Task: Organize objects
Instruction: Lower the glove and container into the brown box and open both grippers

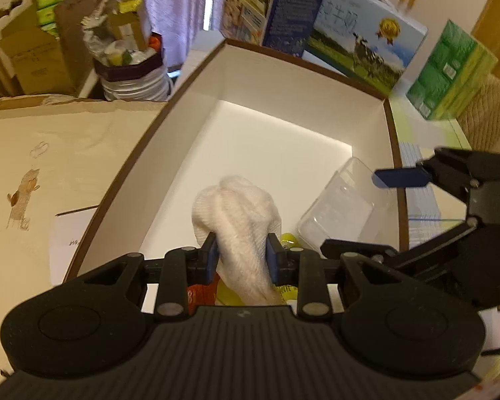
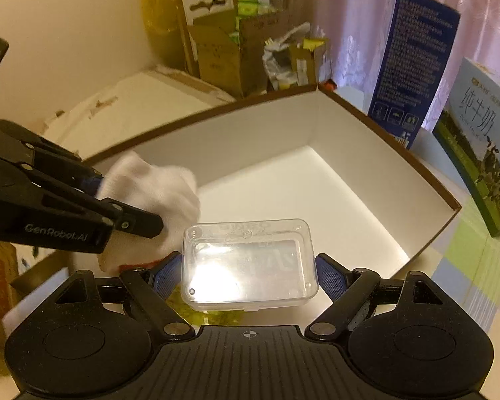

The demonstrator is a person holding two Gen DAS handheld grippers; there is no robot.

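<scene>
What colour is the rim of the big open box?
Brown rim on the white-walled box, shown best in the right wrist view.

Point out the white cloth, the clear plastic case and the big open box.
white cloth [image 1: 240, 213], left wrist view, bunched middle.
clear plastic case [image 2: 250, 263], right wrist view, lid centre.
open box [image 2: 236, 133], right wrist view, inner far wall.
</scene>
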